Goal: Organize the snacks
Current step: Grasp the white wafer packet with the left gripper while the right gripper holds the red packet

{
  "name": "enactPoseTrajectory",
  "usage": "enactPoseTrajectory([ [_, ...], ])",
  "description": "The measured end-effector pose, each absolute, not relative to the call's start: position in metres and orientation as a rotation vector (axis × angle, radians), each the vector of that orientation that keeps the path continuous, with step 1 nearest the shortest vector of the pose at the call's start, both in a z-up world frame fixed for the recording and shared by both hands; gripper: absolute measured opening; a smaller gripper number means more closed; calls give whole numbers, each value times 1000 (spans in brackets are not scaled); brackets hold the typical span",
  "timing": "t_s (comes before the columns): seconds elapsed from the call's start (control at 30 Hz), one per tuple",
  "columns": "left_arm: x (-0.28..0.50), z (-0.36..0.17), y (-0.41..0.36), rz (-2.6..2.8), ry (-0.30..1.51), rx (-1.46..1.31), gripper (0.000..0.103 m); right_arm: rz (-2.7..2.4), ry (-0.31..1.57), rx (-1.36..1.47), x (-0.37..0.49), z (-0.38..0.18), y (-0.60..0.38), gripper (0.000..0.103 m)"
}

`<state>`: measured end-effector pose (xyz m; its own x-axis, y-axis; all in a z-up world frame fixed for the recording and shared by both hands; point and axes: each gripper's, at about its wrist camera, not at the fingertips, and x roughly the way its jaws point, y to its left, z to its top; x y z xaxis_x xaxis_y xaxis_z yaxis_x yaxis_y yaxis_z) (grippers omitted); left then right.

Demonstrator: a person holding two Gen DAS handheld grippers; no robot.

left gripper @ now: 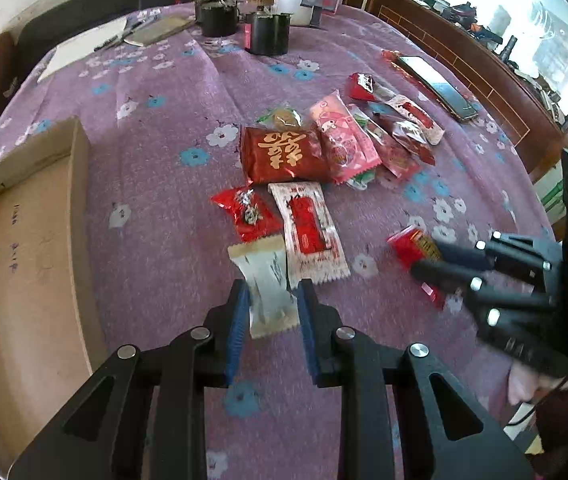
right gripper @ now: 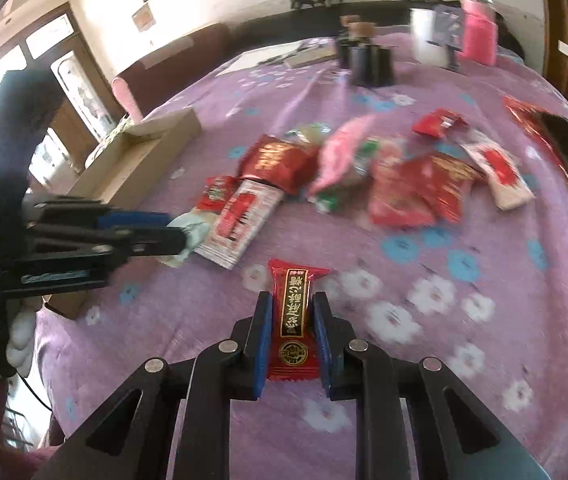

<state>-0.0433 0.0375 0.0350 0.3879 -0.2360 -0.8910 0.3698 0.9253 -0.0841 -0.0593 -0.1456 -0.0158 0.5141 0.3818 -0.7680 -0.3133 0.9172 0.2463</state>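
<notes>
Left wrist: left gripper astride white packet, seemingly unclamped | right gripper grasping red bar

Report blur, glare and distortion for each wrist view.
Left wrist view: mostly sharp; the right gripper is motion-smeared, the window at upper right is blown out, and fisheye bends the cardboard box edges. Right wrist view: the snack pile and floral cloth are smeared, while the red packet between its fingers stays crisp.

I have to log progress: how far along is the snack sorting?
Nothing looks done: the cardboard box shows no snacks inside. In hand: the left tool straddles a white packet, the right tool a red candy. Left: the snack pile on the tablecloth.
</notes>
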Motion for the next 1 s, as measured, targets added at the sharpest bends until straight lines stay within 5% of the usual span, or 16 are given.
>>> enactPoseTrajectory([
  [0.1, -43, 32, 37, -347, 1081, 170, 26, 429, 947, 128, -58, -17, -157, 21],
  [0.27, -30, 23, 35, -300, 1072, 164, 52, 435, 945, 143, -58, -17, -158, 22],
  [0.43, -27, 13, 26, -304, 1050, 162, 52, 430, 946, 138, -59, -17, -157, 22],
  [0.53, -31, 16, 24, -324, 1044, 150, 24, 411, 947, 111, -58, -16, -152, 22],
  [1.0, -68, 87, 111, -392, 946, -125, 24, 492, 897, 83, -72, 28, -116, 20],
])
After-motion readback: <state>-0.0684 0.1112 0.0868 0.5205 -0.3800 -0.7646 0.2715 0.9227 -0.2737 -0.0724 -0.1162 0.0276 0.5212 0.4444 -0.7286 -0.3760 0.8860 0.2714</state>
